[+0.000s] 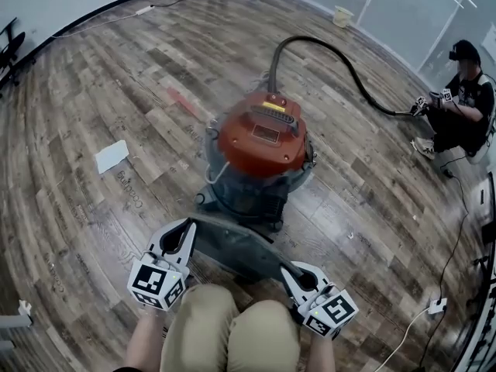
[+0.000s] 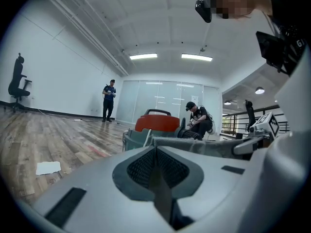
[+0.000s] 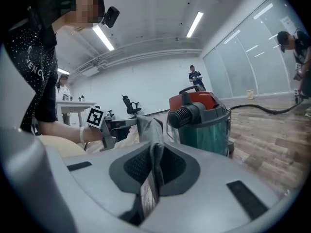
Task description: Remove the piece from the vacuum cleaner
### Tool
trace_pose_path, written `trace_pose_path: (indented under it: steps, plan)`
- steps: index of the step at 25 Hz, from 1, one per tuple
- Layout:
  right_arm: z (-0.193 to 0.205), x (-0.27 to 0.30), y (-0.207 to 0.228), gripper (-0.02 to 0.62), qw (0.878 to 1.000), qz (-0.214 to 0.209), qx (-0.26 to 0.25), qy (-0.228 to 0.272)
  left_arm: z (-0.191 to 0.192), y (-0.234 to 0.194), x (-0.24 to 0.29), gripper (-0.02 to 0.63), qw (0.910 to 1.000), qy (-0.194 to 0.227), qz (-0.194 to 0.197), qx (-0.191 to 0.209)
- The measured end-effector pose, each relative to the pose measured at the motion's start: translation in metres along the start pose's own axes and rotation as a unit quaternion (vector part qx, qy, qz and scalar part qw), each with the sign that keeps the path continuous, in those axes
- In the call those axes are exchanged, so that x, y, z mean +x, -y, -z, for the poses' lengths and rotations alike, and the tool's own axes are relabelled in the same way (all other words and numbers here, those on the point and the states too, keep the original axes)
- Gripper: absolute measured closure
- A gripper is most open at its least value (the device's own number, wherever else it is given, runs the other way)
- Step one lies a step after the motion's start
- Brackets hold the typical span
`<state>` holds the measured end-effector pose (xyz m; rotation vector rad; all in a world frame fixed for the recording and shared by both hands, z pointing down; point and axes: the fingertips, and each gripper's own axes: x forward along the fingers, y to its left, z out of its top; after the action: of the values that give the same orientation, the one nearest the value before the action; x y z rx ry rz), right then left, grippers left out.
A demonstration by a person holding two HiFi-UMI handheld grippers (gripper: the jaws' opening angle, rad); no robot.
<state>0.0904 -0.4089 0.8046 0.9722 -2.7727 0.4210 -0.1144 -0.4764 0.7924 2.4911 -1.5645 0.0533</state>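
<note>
Your L gripper (image 1: 184, 235) and R gripper (image 1: 296, 276) are both pinched narrow on the grey piece (image 1: 240, 253) (looks like fabric). It sits at lower centre of the head view, just below the red-topped vacuum cleaner (image 1: 260, 142).

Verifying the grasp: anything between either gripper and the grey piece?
Nothing visible. The left gripper and right gripper are each shut on one end of the piece, which spans between them in front of the vacuum.
</note>
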Motion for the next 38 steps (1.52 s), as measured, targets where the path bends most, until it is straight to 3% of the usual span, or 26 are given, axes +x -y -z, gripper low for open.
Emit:
trace_pose_path:
  steps: [7,11,18,20,23,29,34,38]
  plan:
    - [0.003,0.0,0.01,0.569,0.999,0.035,0.001,0.004,0.011,0.004,-0.005,0.58,1.0,0.005,0.001,-0.008]
    - [-0.002,-0.003,0.021,0.506,0.998,0.06,0.012,0.016,0.008,0.008,0.0,0.578,0.9999,0.006,0.01,-0.005]
    - [-0.022,-0.015,0.024,0.505,0.996,0.076,-0.003,0.051,-0.006,0.018,-0.002,0.578,0.9991,0.032,0.022,-0.015]
    - [-0.029,-0.016,0.02,0.508,0.995,0.075,-0.021,0.058,-0.011,0.027,0.001,0.58,0.9987,0.034,0.037,-0.003]
    - [-0.04,-0.016,0.016,0.583,0.994,0.078,-0.038,0.067,-0.018,0.043,0.005,0.595,0.9978,0.035,0.053,0.019]
    - [-0.059,-0.008,0.013,0.584,0.993,0.076,-0.038,0.078,-0.028,0.075,0.016,0.595,0.9958,0.028,0.076,0.042]
    - [-0.072,0.009,0.025,0.584,0.989,0.125,-0.033,0.076,-0.029,0.085,0.028,0.597,0.9964,0.022,0.072,0.04]
    - [-0.08,0.022,0.021,0.584,0.988,0.132,-0.048,0.071,-0.03,0.094,0.034,0.595,0.996,0.023,0.079,0.034]
